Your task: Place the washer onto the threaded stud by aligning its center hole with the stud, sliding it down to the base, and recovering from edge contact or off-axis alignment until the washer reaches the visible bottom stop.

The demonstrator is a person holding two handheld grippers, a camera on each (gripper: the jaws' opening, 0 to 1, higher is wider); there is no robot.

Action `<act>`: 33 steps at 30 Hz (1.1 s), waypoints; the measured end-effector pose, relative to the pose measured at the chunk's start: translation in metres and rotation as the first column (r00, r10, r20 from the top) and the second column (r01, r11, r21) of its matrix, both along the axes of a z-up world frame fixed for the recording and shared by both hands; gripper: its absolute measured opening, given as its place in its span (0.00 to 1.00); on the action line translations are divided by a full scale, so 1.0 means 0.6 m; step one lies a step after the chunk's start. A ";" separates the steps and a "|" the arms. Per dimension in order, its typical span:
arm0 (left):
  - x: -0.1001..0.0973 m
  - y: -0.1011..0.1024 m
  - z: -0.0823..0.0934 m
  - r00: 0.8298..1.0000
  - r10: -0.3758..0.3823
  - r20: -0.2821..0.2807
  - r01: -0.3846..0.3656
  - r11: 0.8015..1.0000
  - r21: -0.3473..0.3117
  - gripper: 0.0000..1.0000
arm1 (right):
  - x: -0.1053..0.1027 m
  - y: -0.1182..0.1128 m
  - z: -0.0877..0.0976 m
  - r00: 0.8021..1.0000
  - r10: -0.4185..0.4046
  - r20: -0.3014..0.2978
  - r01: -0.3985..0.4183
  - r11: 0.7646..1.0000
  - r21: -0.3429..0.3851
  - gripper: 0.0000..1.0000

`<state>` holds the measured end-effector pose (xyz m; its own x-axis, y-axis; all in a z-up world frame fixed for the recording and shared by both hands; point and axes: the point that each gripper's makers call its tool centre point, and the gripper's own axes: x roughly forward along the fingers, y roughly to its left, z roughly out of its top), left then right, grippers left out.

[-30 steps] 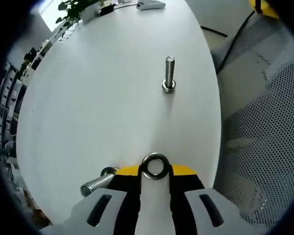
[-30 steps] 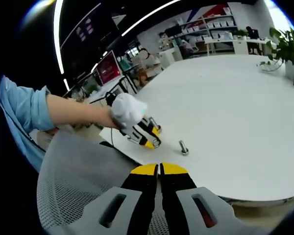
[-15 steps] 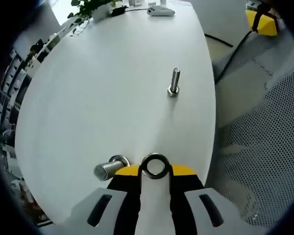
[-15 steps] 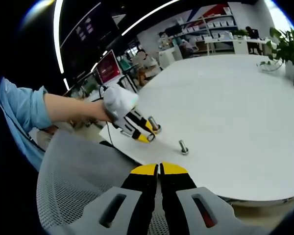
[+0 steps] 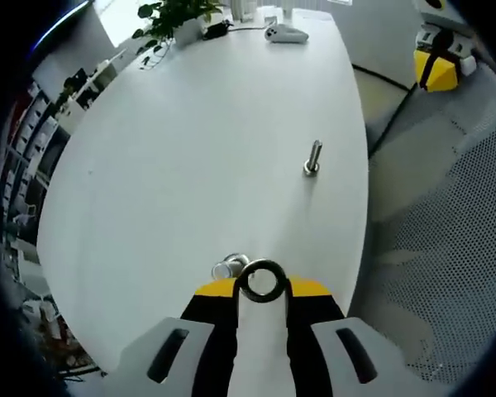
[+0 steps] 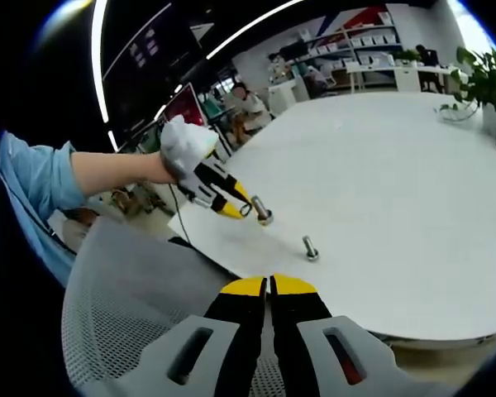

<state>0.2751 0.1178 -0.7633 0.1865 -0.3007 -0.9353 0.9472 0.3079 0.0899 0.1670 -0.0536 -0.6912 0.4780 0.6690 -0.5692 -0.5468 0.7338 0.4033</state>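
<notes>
Two jaws of my left gripper [image 5: 263,291] pinch the washer [image 5: 261,280] at their tips, just beside the upright threaded stud [image 5: 229,268] near the desk [image 5: 190,149] edge. A second bolt [image 5: 313,157] stands well apart. My right gripper [image 6: 270,285] hangs off-desk, jaws closed, empty.

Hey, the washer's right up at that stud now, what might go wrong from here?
1. In the left gripper view the washer, pinched at the left gripper tips, sits beside the top of the stud, not over it. Lowering now would likely catch its edge.
2. The stud stands near the table edge; a sideways nudge might tip it off.
</notes>
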 end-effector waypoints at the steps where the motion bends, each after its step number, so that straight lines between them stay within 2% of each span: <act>1: 0.003 -0.001 0.004 1.000 0.001 0.012 -0.001 1.000 -0.004 0.19 | 0.000 0.000 0.000 1.000 0.001 0.000 -0.001 1.000 -0.001 0.05; 11: 0.027 0.000 0.006 0.998 -0.016 0.058 0.014 0.999 0.032 0.19 | 0.000 -0.001 0.001 1.000 -0.003 0.001 0.003 1.000 0.002 0.05; 15: 0.035 0.000 -0.002 0.998 -0.022 0.067 0.019 0.999 0.045 0.19 | 0.001 -0.001 0.001 1.000 -0.006 0.001 0.006 1.000 0.004 0.05; 22: 0.047 0.005 -0.013 0.997 -0.030 0.065 0.025 0.997 0.077 0.19 | 0.001 -0.001 0.002 1.000 -0.010 0.002 0.010 1.000 0.006 0.05; 33: 0.050 0.006 -0.040 0.999 -0.038 0.031 0.034 0.992 0.118 0.19 | 0.000 -0.001 0.002 1.000 -0.010 0.000 0.010 1.000 0.009 0.05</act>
<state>0.3050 0.1211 -0.7872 0.2088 -0.1962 -0.9581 0.9533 0.2593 0.1546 0.1672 -0.0540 -0.6903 0.4844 0.6694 -0.5632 -0.5398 0.7353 0.4098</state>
